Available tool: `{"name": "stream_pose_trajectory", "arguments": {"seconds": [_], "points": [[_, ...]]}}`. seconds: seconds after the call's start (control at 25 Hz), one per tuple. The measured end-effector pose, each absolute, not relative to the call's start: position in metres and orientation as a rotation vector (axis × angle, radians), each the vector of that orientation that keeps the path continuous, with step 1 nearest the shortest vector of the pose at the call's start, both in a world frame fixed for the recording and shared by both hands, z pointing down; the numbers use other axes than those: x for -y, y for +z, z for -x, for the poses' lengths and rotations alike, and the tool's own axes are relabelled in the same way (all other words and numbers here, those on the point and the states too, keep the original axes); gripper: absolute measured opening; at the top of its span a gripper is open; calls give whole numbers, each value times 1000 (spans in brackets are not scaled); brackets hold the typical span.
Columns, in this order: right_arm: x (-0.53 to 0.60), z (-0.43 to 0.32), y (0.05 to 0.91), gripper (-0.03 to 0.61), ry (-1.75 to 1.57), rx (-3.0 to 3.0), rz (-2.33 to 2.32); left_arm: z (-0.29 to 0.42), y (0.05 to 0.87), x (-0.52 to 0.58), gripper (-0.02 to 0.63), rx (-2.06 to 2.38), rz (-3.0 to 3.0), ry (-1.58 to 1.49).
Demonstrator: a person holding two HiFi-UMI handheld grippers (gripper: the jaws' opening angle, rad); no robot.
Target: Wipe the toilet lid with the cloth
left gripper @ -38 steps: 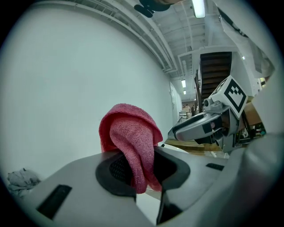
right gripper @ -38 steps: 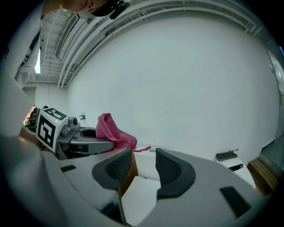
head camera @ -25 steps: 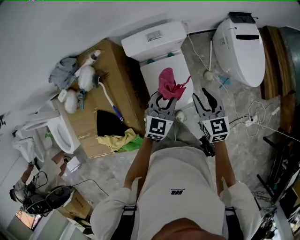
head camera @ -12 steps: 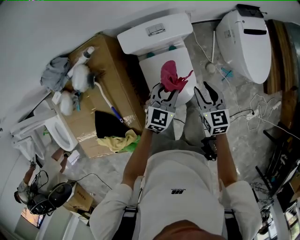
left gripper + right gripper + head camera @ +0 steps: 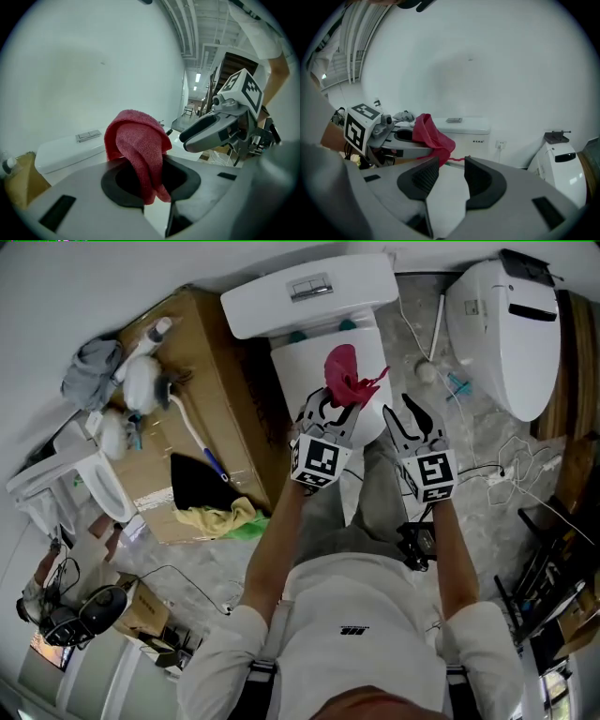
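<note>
Red cloth (image 5: 344, 377) held over the white toilet lid (image 5: 302, 381) by the left gripper (image 5: 330, 410).

In the head view, the cloth is seen clamped at the left gripper's tips in front of the cistern (image 5: 309, 292); whether it touches the lid cannot be told. The right gripper (image 5: 410, 419) is held just beside it. In the left gripper view, the cloth is pinched between the jaws and draped over their tips. In the right gripper view, the jaws are set a narrow gap apart with nothing between them, and the cloth is seen ahead to the left.
</note>
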State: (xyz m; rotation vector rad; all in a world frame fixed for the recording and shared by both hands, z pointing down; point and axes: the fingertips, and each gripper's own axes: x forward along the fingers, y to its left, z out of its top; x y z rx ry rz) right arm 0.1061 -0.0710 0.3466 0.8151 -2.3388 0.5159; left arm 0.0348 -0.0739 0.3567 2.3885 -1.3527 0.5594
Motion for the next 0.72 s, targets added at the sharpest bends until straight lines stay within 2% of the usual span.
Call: {"name": "stream_pose_trajectory", "arguments": {"seconds": [0.72], "points": [[147,-157,459,178,580,2341,-665,-81,477,154,109,1395,-2253,622]]}}
